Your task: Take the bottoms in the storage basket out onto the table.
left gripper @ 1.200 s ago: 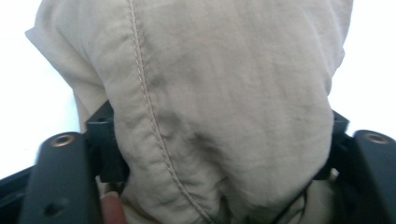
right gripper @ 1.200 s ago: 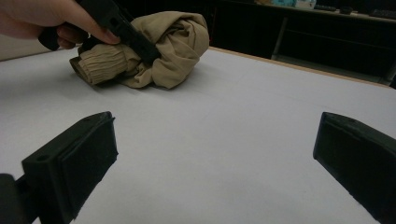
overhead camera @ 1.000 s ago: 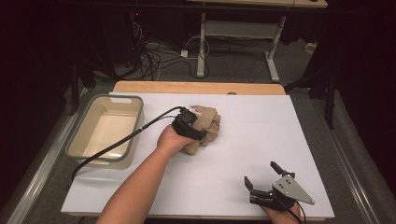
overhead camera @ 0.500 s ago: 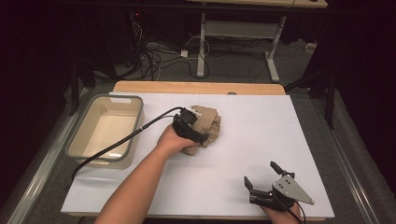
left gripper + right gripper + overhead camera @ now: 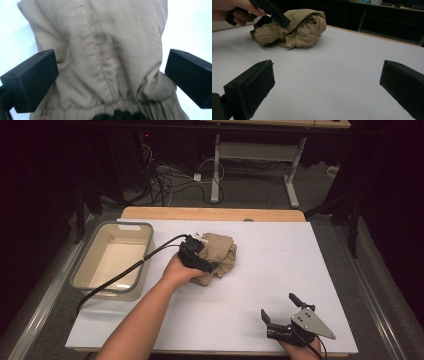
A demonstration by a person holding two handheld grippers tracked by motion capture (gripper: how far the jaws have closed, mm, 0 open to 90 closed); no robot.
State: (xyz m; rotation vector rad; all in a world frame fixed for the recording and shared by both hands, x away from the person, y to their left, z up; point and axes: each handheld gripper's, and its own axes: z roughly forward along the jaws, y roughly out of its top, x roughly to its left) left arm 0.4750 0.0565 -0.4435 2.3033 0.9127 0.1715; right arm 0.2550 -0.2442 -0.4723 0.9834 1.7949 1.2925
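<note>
Centrally, one crumpled tan garment [image 5: 216,258] on the white table [image 5: 280,265], seam and gathered elastic hem facing the left gripper view. Over its near-left edge, the left gripper [image 5: 196,256], jaws spread wide either side of the bunched cloth [image 5: 105,57], not clamped on it; one hand [image 5: 176,270] around the handle, one cable [image 5: 125,272] trailing off leftward. Left of that, one beige bin [image 5: 82,277], resting at the table's left edge. Well apart at the near right corner, the right gripper [image 5: 278,311], jaws likewise wide apart over bare tabletop, one grey plate [image 5: 309,322] on top. Two grippers counted, nothing gripped.
</note>
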